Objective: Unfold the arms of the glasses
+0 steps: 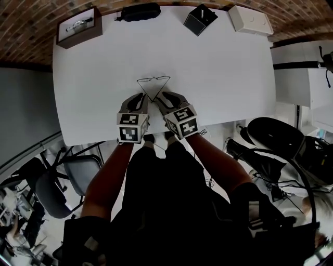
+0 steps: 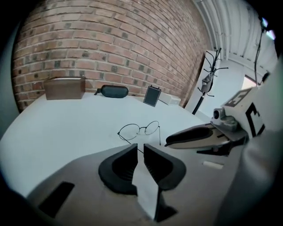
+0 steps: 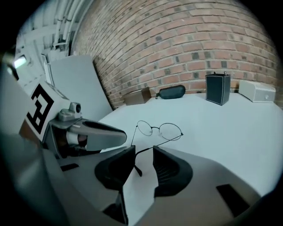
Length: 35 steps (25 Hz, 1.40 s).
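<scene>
Thin wire-framed glasses (image 1: 153, 82) rest near the front of the white table (image 1: 223, 78), lenses away from me. Their two arms run back toward me and meet in a V between the grippers. In the left gripper view the glasses (image 2: 139, 129) lie just ahead, and one arm runs into the narrow gap of my left gripper (image 2: 140, 146), whose pads do not press on it. In the right gripper view the other arm's bent tip (image 3: 138, 169) hangs between the wider-set jaws of my right gripper (image 3: 144, 151), near the left one. Both grippers (image 1: 144, 97) (image 1: 161, 96) sit side by side.
Along the table's far edge stand a brown box (image 1: 78, 26), a dark glasses case (image 1: 140, 11), a black box (image 1: 200, 18) and a white box (image 1: 250, 20). A chair (image 1: 62, 187) is at the left of my legs, bags and cables at the right.
</scene>
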Each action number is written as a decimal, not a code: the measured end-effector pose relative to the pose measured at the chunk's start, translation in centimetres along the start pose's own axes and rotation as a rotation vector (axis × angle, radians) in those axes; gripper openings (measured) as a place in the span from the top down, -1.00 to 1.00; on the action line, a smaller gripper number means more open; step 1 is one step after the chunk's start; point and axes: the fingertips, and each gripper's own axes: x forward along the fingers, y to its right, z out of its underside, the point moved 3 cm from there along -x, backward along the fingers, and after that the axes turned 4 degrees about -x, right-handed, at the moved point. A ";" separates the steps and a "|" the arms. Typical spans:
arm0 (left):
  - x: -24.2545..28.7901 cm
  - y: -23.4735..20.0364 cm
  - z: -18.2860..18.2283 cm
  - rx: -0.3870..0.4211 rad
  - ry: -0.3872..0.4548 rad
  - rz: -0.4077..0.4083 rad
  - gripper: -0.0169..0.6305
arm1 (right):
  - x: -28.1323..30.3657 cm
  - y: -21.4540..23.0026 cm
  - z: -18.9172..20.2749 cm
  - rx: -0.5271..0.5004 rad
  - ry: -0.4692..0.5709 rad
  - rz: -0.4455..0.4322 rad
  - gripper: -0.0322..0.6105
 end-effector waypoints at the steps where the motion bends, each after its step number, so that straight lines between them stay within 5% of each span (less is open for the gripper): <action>1: 0.2 0.1 -0.1 -0.008 0.002 -0.005 0.84 | 0.1 0.3 -0.2 0.025 0.005 0.018 0.62; 10: 1.9 0.3 0.4 -0.028 -0.065 -0.029 0.70 | 1.6 0.9 -0.1 0.141 -0.034 0.067 0.58; 35: 1.4 -2.3 -1.1 0.094 -0.083 -0.058 0.70 | 0.0 5.2 0.1 0.042 -0.051 0.093 0.57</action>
